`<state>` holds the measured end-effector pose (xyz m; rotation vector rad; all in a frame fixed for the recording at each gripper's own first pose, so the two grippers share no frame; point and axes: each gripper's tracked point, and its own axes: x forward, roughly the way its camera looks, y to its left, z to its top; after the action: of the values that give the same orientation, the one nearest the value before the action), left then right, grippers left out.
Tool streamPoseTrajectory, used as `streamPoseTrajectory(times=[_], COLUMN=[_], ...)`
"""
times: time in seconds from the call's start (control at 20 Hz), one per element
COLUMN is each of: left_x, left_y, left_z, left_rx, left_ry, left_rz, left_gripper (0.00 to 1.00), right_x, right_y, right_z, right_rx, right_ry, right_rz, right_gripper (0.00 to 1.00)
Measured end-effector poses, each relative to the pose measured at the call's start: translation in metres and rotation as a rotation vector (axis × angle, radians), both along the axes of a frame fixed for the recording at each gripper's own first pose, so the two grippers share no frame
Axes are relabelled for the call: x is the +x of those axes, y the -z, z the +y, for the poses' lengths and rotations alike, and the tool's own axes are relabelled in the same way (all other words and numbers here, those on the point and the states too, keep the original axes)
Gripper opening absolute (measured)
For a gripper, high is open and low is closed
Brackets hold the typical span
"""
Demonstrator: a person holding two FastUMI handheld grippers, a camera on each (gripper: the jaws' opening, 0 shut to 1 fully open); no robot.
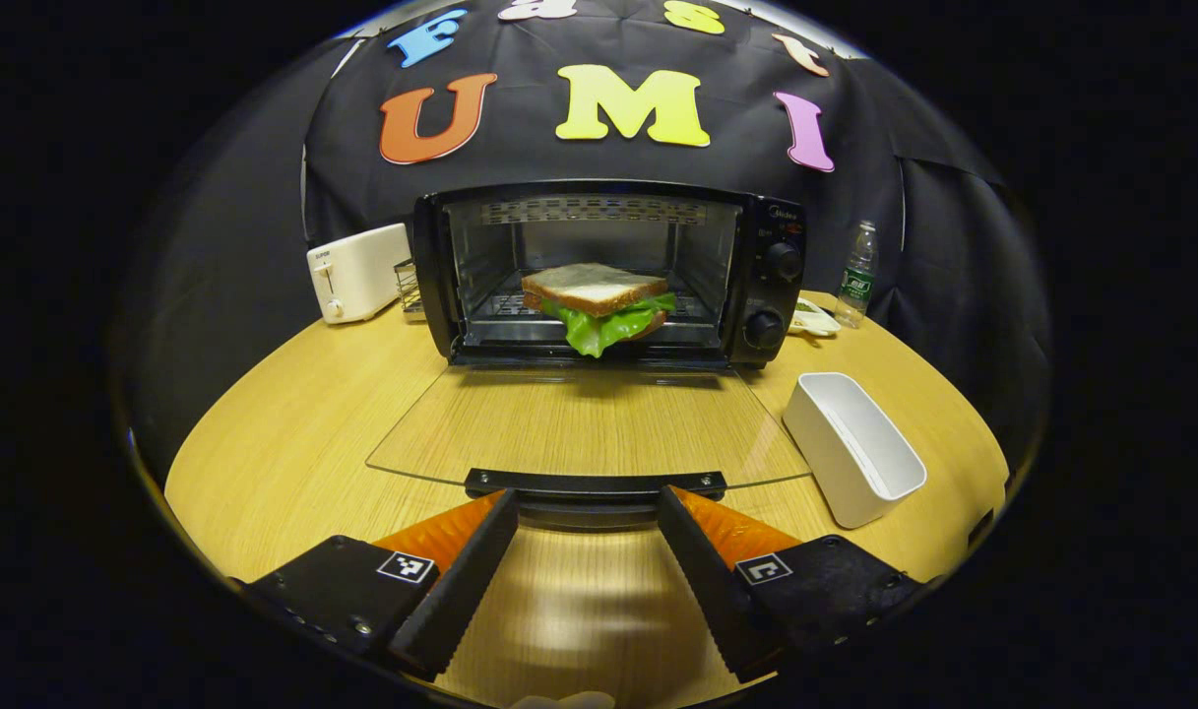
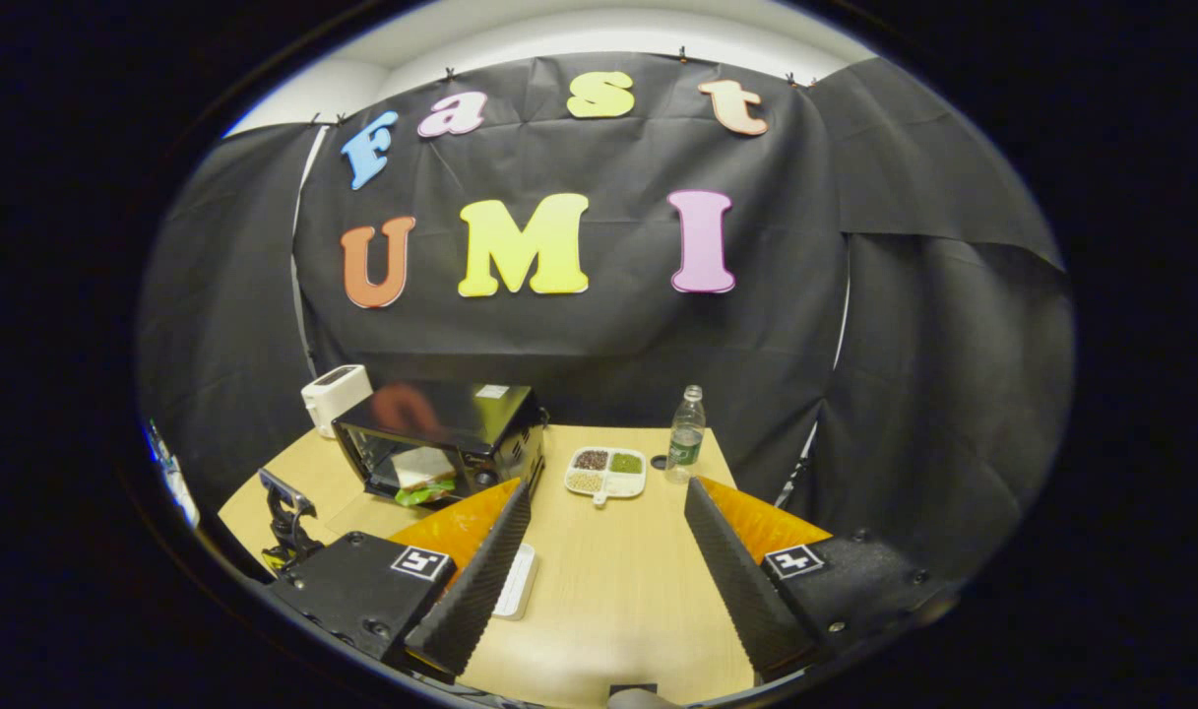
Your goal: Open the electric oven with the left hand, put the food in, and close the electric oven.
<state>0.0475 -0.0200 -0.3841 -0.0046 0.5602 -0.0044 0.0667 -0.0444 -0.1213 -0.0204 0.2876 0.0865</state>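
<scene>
The black electric oven (image 1: 599, 271) stands open at the back of the wooden table (image 1: 264, 433). Its glass door (image 1: 589, 423) lies flat towards me. A sandwich (image 1: 599, 300) with white bread and green lettuce rests on the rack inside. My left gripper (image 1: 589, 502) is open, low over the table, and the door's black handle (image 1: 595, 484) lies just beyond its fingertips, between them. In the right gripper view the oven (image 2: 441, 428) and the sandwich (image 2: 423, 475) lie to the left. My right gripper (image 2: 606, 492) is open, high above the table, holding nothing. The left gripper (image 2: 283, 517) shows in front of the oven.
A white toaster (image 1: 357, 271) and a small wire rack (image 1: 409, 286) stand left of the oven. A white rectangular container (image 1: 854, 443) lies right of the door. A water bottle (image 2: 686, 435) and a divided plate (image 2: 606, 473) sit at the back right.
</scene>
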Motion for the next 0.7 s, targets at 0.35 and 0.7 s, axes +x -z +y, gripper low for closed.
streamPoseTrajectory(times=[0.35,0.7], left_x=[0.003,-0.009], left_y=[-0.012,0.008], left_z=[-0.001,-0.007], left_rx=[0.005,0.001], left_ry=[0.000,-0.002], left_rz=[-0.014,0.027], left_gripper=[0.95,0.95], right_x=[0.003,0.004], right_y=[-0.001,0.005], right_z=[-0.001,-0.001], right_rx=[0.017,0.003], right_ry=[-0.006,-0.011], right_rz=[0.002,0.012], right_gripper=[1.00,0.96])
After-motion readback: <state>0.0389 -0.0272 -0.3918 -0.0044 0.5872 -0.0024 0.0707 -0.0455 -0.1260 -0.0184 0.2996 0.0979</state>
